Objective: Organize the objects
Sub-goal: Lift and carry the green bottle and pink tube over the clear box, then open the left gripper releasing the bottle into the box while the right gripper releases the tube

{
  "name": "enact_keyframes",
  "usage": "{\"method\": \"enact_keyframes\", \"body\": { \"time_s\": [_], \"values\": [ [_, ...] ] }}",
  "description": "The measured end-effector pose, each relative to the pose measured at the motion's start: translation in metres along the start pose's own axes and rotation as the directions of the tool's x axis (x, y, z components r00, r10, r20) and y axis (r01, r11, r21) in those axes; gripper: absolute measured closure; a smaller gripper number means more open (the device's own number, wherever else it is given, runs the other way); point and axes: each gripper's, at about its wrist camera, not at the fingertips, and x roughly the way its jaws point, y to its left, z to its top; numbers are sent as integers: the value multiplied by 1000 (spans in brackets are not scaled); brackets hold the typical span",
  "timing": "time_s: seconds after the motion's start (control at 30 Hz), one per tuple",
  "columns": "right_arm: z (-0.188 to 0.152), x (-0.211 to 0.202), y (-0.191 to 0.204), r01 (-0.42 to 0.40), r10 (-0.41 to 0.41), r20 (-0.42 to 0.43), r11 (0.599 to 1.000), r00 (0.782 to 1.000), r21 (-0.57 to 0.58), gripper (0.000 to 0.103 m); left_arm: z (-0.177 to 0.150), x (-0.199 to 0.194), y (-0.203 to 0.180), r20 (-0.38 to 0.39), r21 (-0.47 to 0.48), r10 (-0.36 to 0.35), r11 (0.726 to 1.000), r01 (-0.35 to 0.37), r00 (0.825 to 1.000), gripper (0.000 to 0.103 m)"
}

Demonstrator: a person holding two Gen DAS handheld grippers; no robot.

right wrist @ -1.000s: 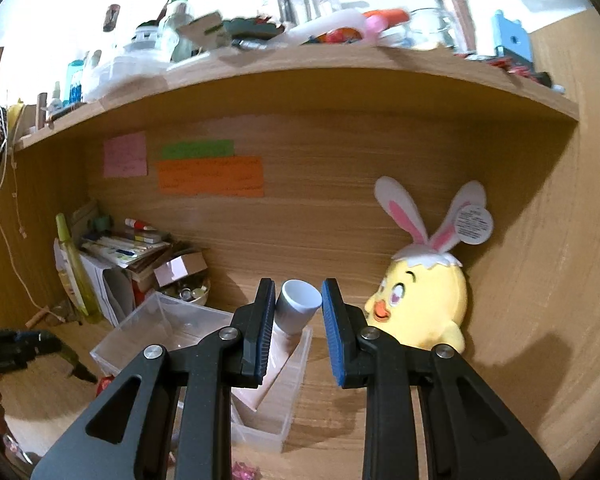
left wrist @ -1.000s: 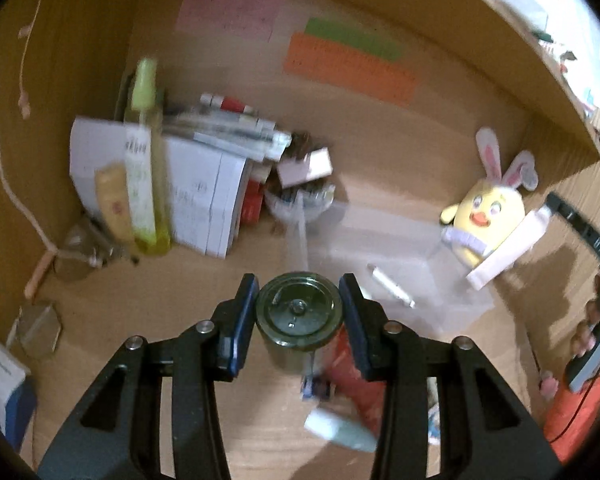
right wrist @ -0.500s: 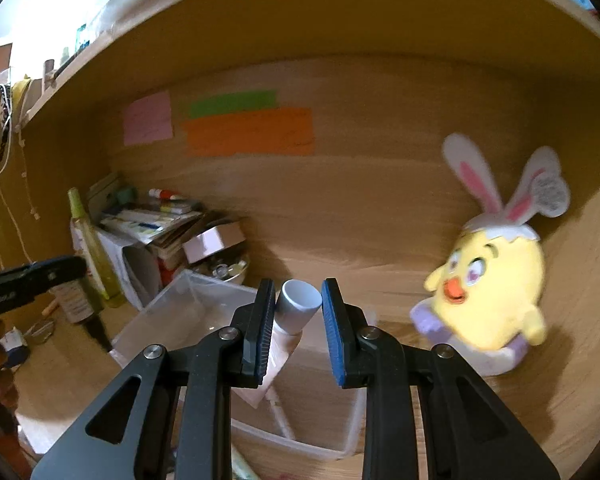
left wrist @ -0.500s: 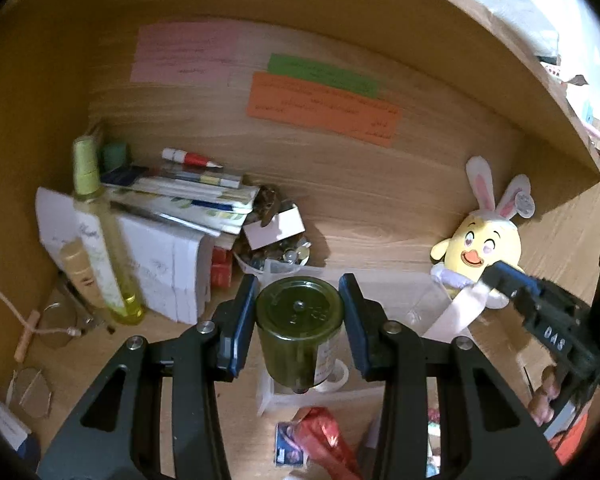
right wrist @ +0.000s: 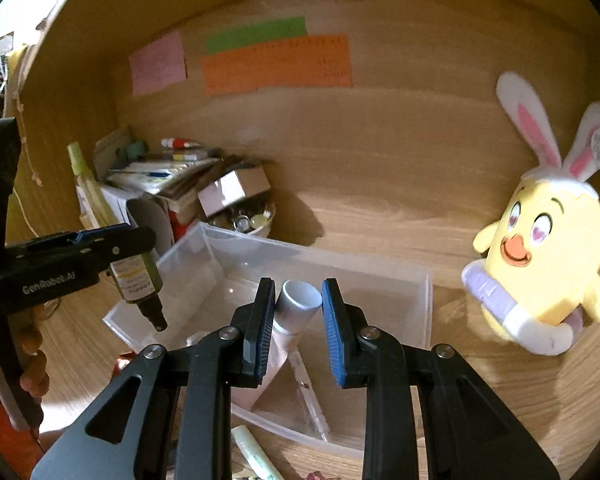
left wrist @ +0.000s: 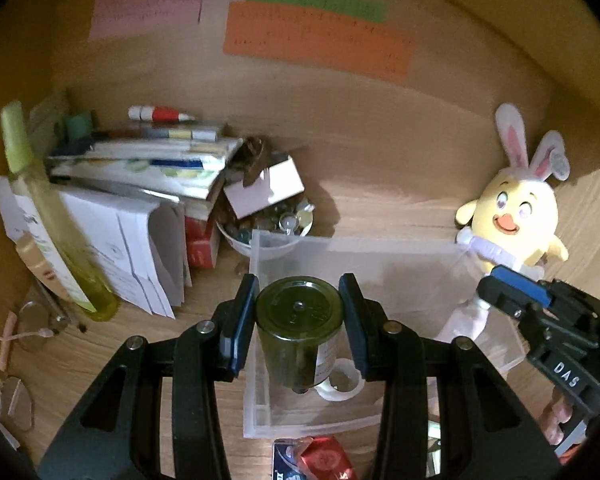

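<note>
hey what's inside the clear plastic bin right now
Inside the clear bin: a white tape ring, a thin pen-like stick, and the lower end of the pink tube that the right tongs hold. The tongs hide part of the floor.

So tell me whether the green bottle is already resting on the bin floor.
No, the green bottle hangs in the jaws above the clear bin.

Clear glossy plastic bin [left wrist: 380, 248]; dark green glass bottle [left wrist: 300, 332]; matt grained wood bench [right wrist: 480, 380]; fuzzy plush chick [right wrist: 548, 256].
</note>
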Motion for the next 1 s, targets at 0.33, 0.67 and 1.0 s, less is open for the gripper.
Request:
{"method": "enact_keyframes", "body": {
  "time_s": [0.33,0.67,1.0],
  "values": [
    [4,33,-16,53,-53,-82,999,995,2,79,-1,33,3,-86,-12,-1,1000,0,996,62],
    [5,77,-26,94,-96,-201,995,975,-19,78,0,38,-3,-107,20,10,1000,-8,994,59],
    [3,79,-17,97,-109,-238,993,965,-63,69,0,16,-7,-70,36,-3,999,6,998,41]
  ]
}}
